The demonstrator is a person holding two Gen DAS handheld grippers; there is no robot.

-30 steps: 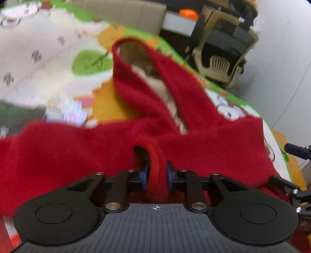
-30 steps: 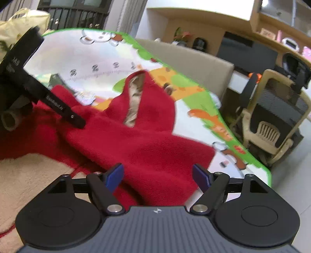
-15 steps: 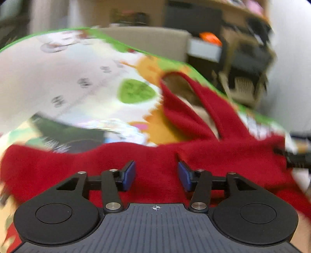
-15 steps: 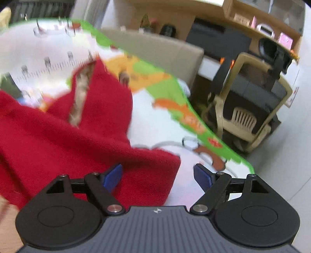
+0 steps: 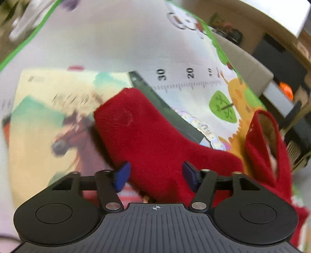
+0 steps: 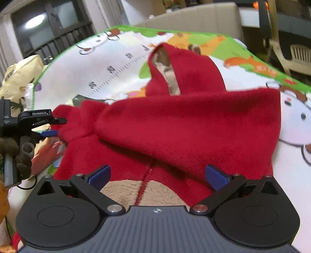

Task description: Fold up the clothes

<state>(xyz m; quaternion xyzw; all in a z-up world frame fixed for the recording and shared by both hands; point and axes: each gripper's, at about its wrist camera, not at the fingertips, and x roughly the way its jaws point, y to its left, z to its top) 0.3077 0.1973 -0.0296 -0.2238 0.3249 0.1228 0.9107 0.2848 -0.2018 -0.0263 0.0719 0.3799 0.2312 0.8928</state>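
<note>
A red fleece hoodie (image 6: 184, 128) with a beige lining lies on a cartoon play mat (image 6: 291, 120). Its hood (image 6: 186, 70) points away and one sleeve is folded across the body. In the left wrist view the other sleeve (image 5: 147, 136) stretches out over a horse-picture book (image 5: 48, 124). My left gripper (image 5: 155, 175) stands open just above that sleeve, holding nothing; the left gripper (image 6: 38, 124) also shows at the sleeve's end in the right wrist view. My right gripper (image 6: 157, 177) is open over the hoodie's lower body, where the lining (image 6: 143, 192) shows.
A beige sofa back (image 6: 204, 15) runs behind the mat. A beige plastic chair (image 6: 291, 52) stands at the far right. A yellowish bag (image 6: 17, 75) sits off the mat's left edge. A ruler print (image 5: 186, 85) crosses the mat.
My left gripper let go of the red cloth, opened and swung left along the sleeve. My right gripper stayed open and shifted left, over the body and folded sleeve.
</note>
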